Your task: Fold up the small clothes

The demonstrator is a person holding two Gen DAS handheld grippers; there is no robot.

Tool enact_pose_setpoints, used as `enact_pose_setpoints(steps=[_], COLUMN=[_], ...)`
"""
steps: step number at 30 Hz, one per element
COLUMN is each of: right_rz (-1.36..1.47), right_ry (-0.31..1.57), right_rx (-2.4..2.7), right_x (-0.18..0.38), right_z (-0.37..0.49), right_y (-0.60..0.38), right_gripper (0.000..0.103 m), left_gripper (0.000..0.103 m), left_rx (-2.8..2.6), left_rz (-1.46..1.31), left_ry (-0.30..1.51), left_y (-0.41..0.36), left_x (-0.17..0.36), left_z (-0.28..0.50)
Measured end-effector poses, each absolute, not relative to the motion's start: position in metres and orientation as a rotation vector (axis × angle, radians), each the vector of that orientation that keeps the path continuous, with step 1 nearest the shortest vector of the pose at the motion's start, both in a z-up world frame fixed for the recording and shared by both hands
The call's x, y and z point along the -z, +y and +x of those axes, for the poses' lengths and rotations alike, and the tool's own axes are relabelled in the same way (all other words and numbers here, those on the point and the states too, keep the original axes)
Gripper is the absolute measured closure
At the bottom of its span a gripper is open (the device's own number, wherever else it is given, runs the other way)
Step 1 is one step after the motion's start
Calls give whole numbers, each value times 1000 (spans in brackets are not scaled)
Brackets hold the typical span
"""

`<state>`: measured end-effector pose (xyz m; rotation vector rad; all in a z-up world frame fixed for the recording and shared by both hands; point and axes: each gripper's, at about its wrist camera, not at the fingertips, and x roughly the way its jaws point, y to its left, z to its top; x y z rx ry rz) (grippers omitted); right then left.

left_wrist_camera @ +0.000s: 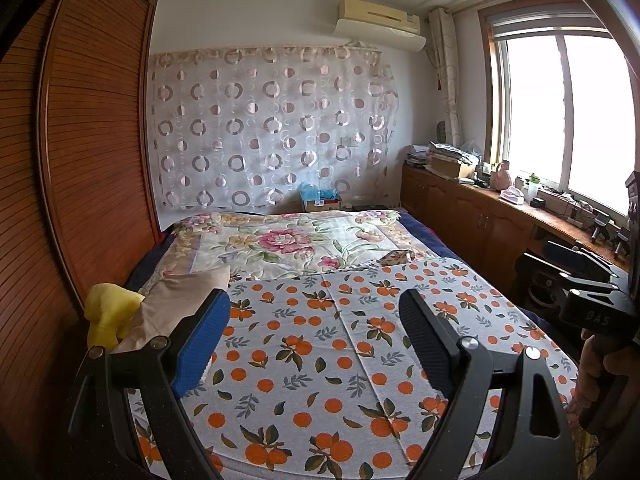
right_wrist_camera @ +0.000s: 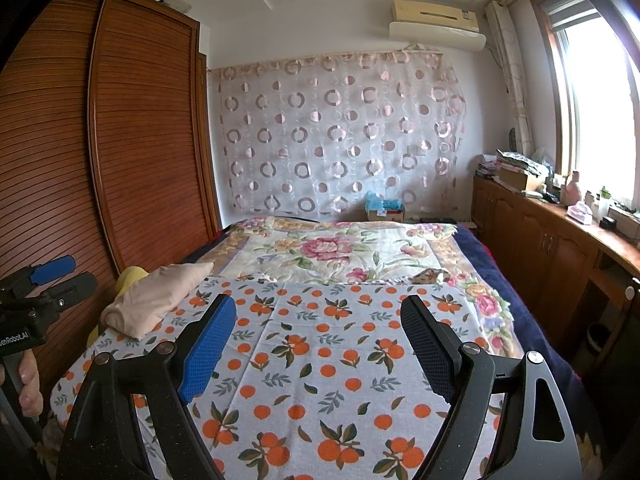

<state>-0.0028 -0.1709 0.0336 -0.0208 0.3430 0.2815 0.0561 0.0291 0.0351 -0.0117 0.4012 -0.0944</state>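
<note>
- The left gripper (left_wrist_camera: 314, 336) and the right gripper (right_wrist_camera: 318, 340) are both hovering over the orange-print cloth (right_wrist_camera: 320, 360) with jaws spread wide, holding nothing.
- The beige garment (right_wrist_camera: 156, 296) is lying bunched at the cloth's far-left corner, overlapping a yellow garment (left_wrist_camera: 108, 312) at the bed's left edge.
- Judging the step as fetching: the left gripper is nearest, so it should be pinching one beige edge and dragging it to the cloth's middle before flattening.
</note>
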Motion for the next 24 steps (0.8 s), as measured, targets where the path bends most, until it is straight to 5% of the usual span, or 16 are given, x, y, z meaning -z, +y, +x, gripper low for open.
enact_pose_setpoints(steps=[24], right_rz=[-23], right_ry=[342], right_rx=[-286], right_x=[-32], right_z=[-2], right_y=[-174], right_gripper=[17], left_gripper=[16], left_rx=[93], left_rz=[-12], left_ry=[400], left_y=[31], left_x=[-34], left_z=[55])
